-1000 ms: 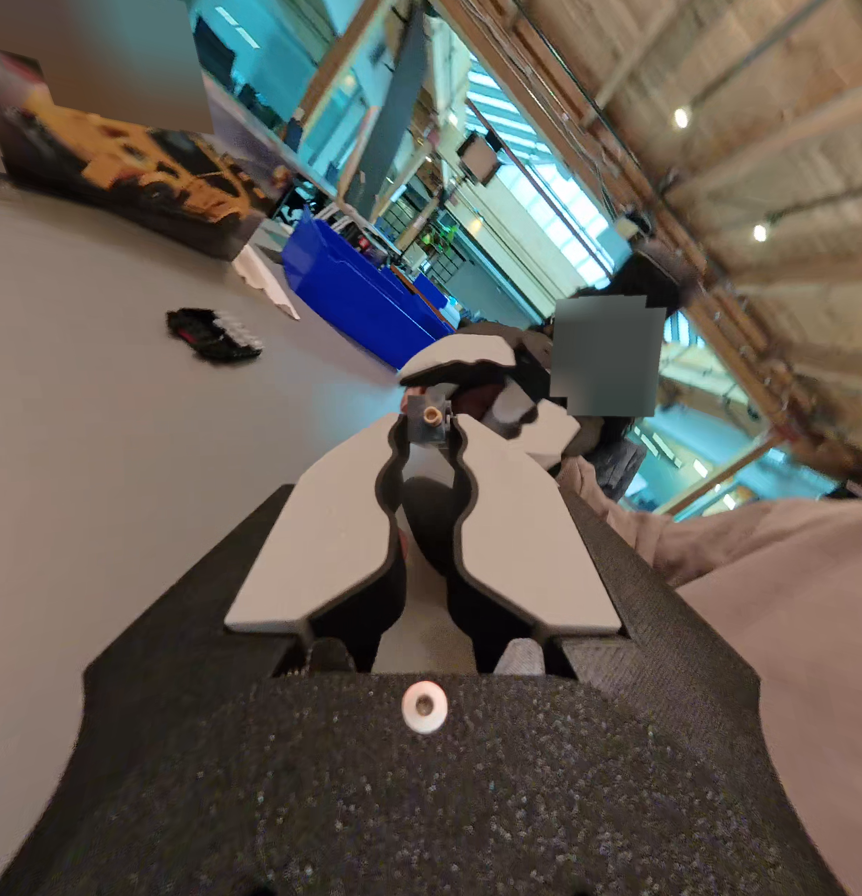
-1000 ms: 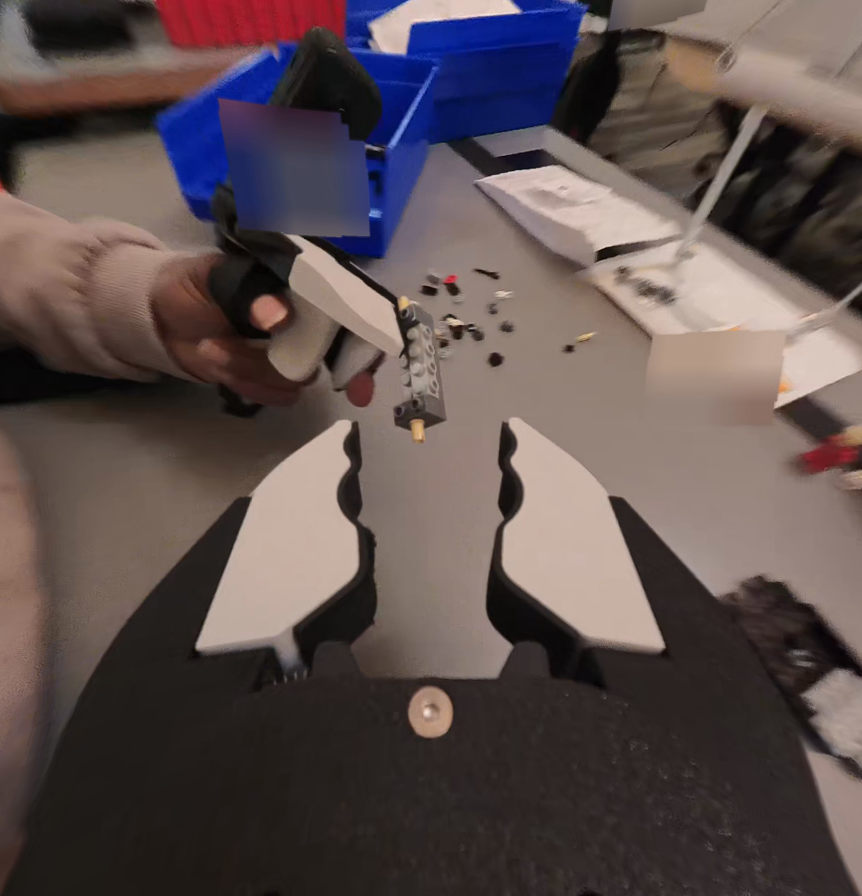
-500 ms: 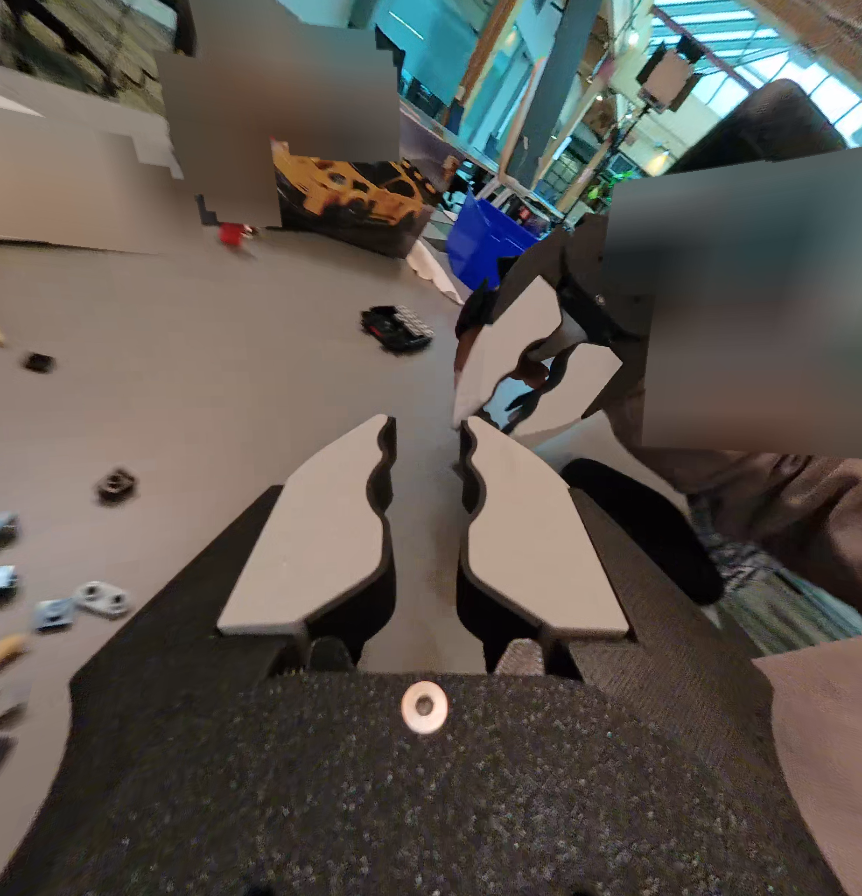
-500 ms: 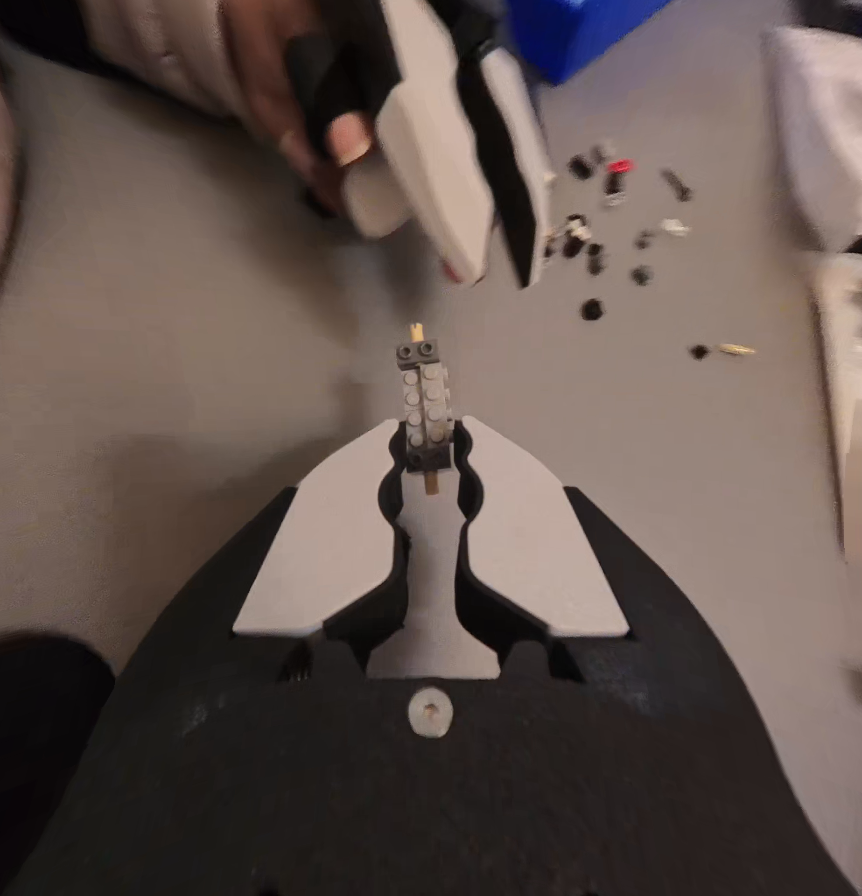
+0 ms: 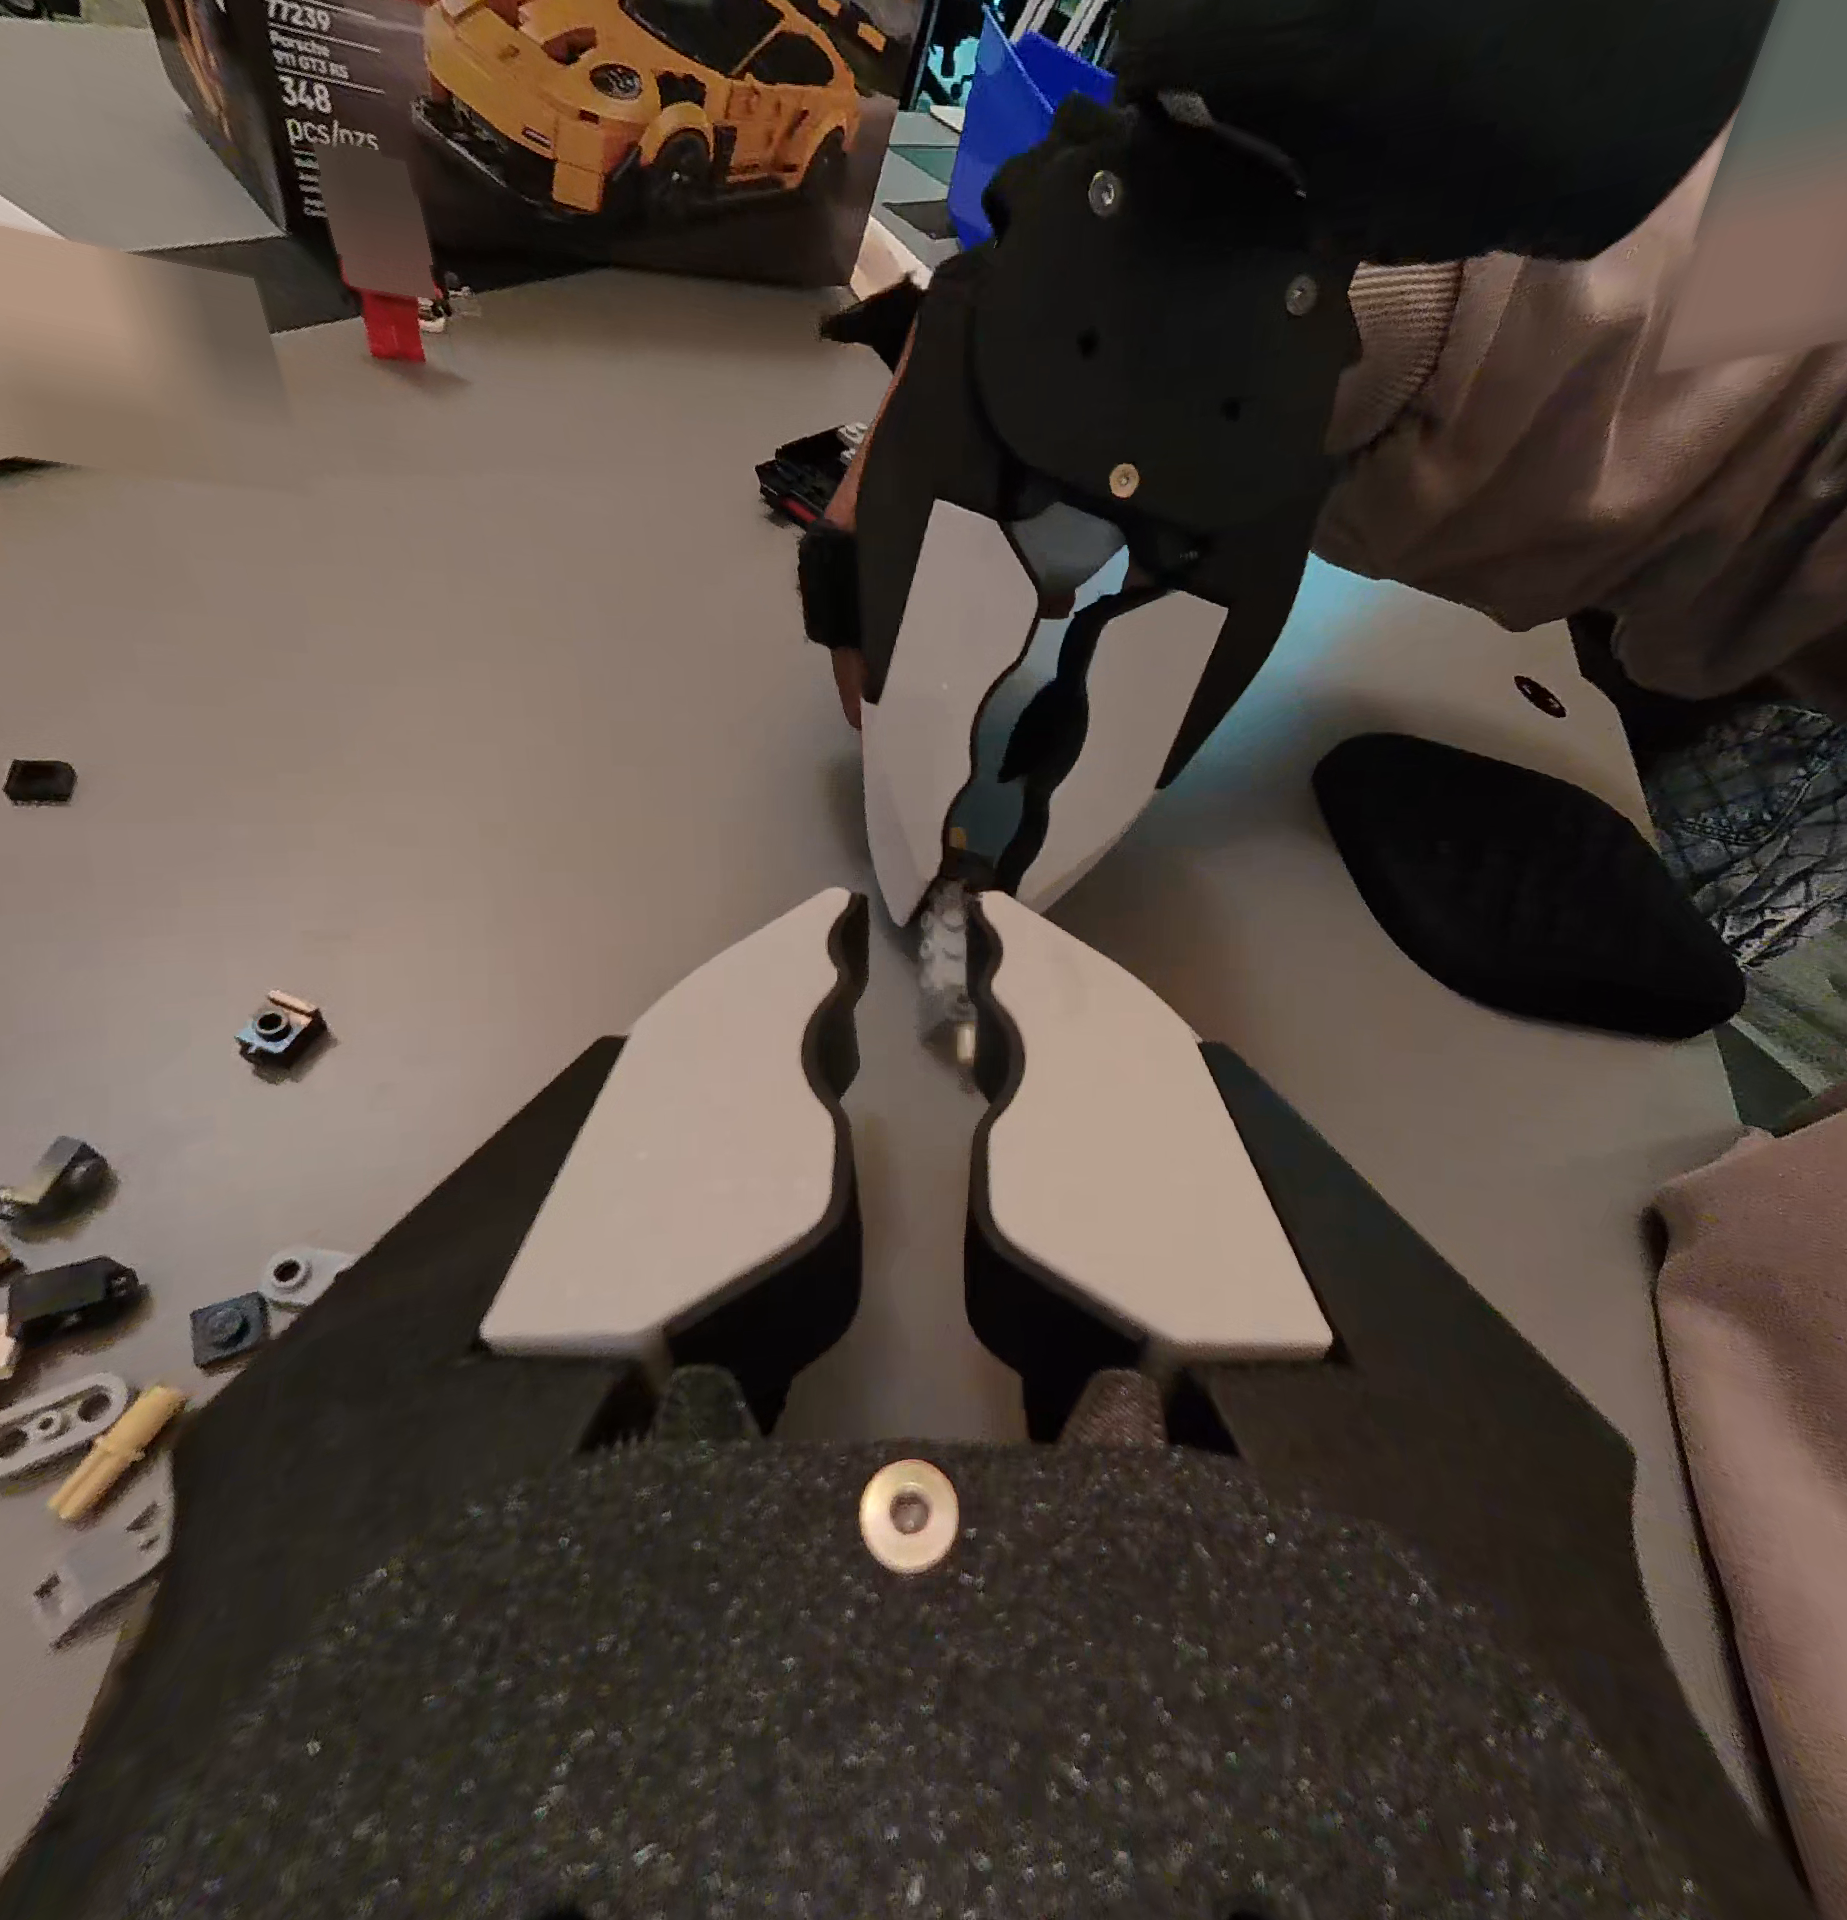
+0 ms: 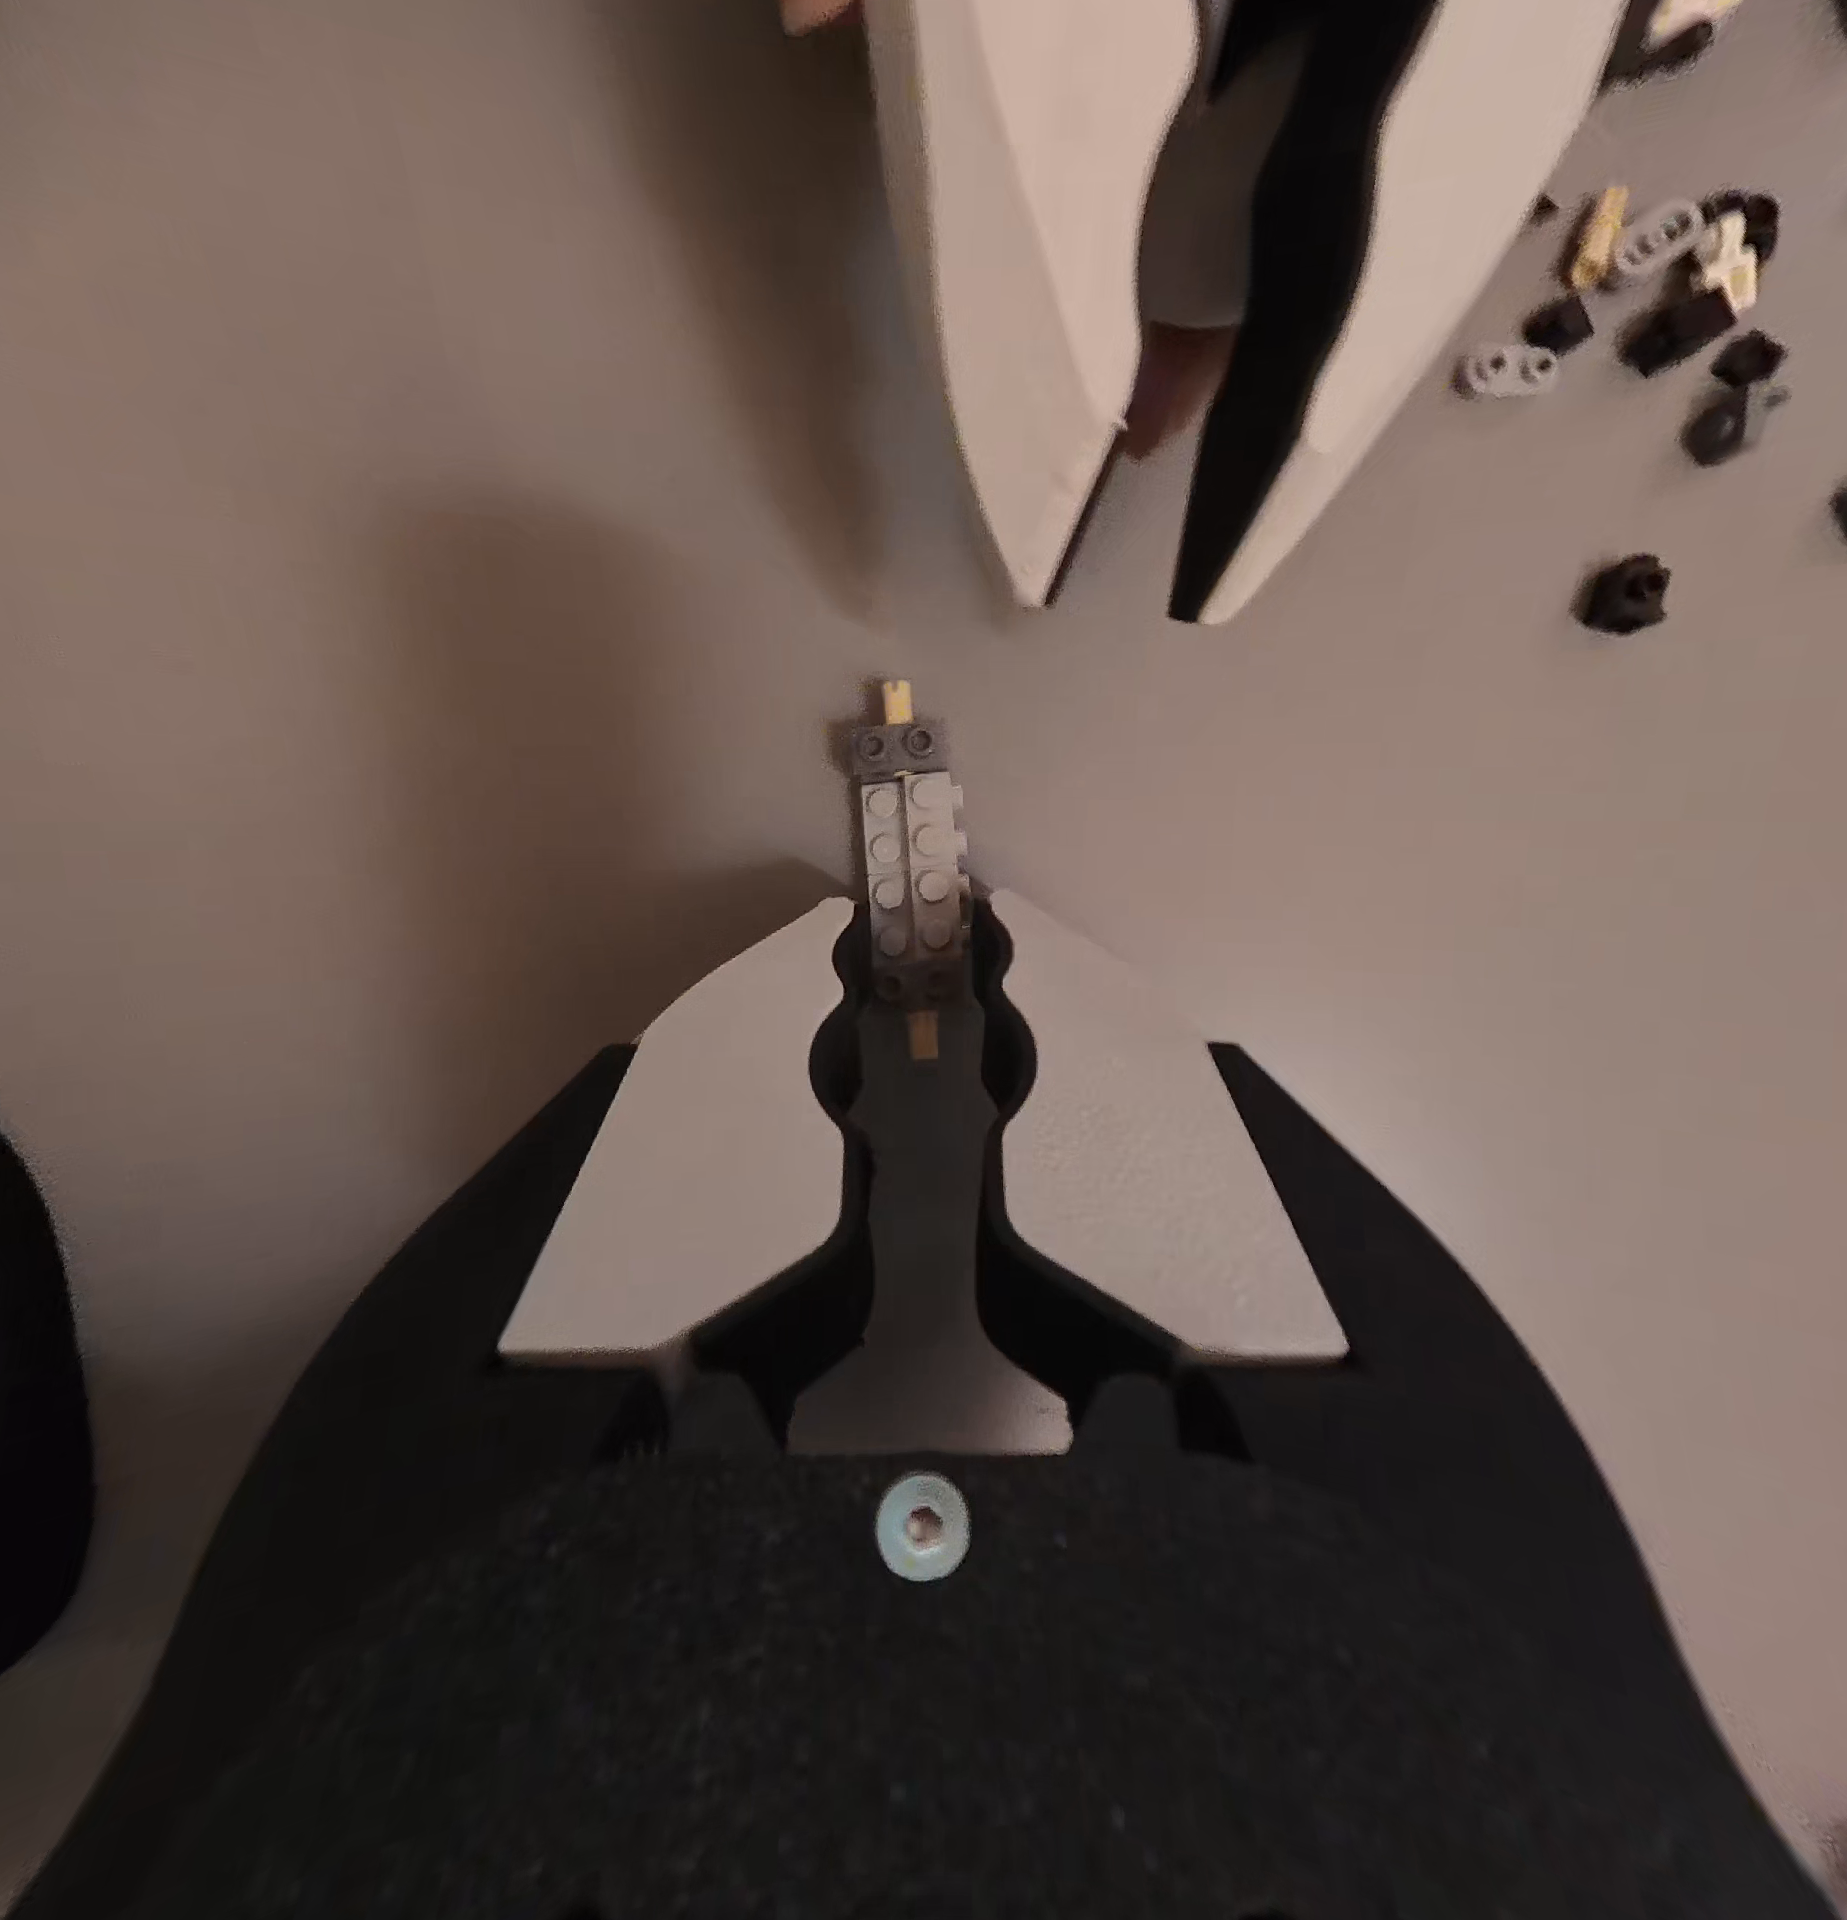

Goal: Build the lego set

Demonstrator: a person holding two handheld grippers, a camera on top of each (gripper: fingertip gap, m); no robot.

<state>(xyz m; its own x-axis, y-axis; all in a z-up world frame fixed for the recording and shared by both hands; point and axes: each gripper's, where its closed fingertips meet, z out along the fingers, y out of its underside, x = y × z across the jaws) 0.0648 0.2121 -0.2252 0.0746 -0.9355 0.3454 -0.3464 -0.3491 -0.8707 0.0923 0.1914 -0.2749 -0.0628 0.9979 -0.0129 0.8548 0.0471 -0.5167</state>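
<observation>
A small grey lego assembly of studded plates with dark end pieces and a tan pin is clamped between the fingertips of my right gripper, just above the grey table. In the left wrist view the right gripper comes down from the upper right, and the assembly hangs at its tips. My left gripper is open by a narrow gap and holds nothing. In the right wrist view the left gripper points at the assembly from a short way beyond it, not touching.
The lego box with a yellow car and a blue bin stand at the table's back. A black part-built piece and a red piece lie nearby. Loose small parts also show in the right wrist view. My hands' fingertips stand some 6 cm from each other.
The assembly passed from my left gripper to my right. The right gripper shut on it, the left let go and opened slightly. Both have come down close to the table.
</observation>
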